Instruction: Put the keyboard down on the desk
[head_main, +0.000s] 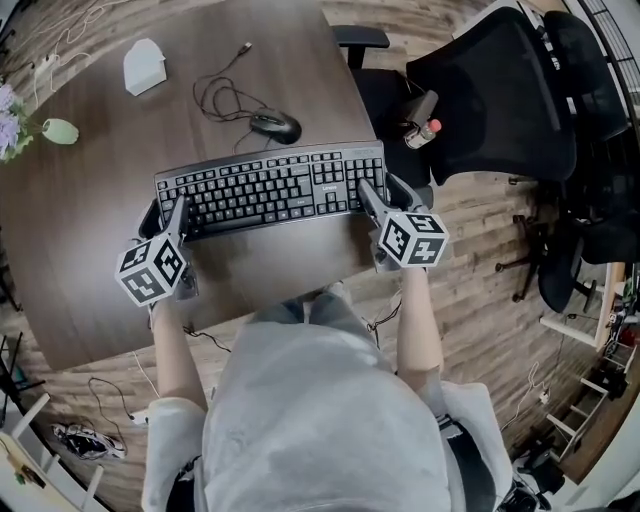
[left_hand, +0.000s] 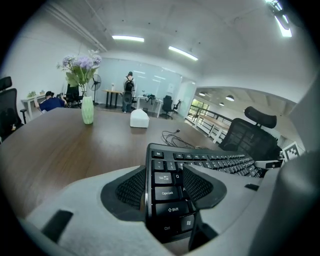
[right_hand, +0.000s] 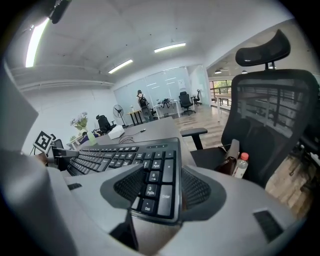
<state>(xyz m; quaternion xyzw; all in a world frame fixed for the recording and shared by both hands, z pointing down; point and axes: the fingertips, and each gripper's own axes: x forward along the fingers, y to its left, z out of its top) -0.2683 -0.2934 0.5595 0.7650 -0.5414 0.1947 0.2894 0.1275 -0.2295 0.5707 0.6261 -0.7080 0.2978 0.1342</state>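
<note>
Keyboard (head_main: 270, 190) level over near part of desk (head_main: 80, 250); contact with the desk unclear. Left gripper (left_hand: 167, 189): jaws clamped on its left end, beside Shift/Ctrl keys. Right gripper (right_hand: 156, 187): jaws clamped on its right end, at the number pad.

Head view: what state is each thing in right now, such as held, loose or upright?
keyboard: gripped at both ends over the desk; cannot tell if it touches.
left gripper: shut on the keyboard's left end.
right gripper: shut on the keyboard's right end.
mouse: lying free on the desk.
cable: loosely coiled, plug end unconnected.
vase: upright, holding flowers.
bottle: capped, on the chair seat.
</note>
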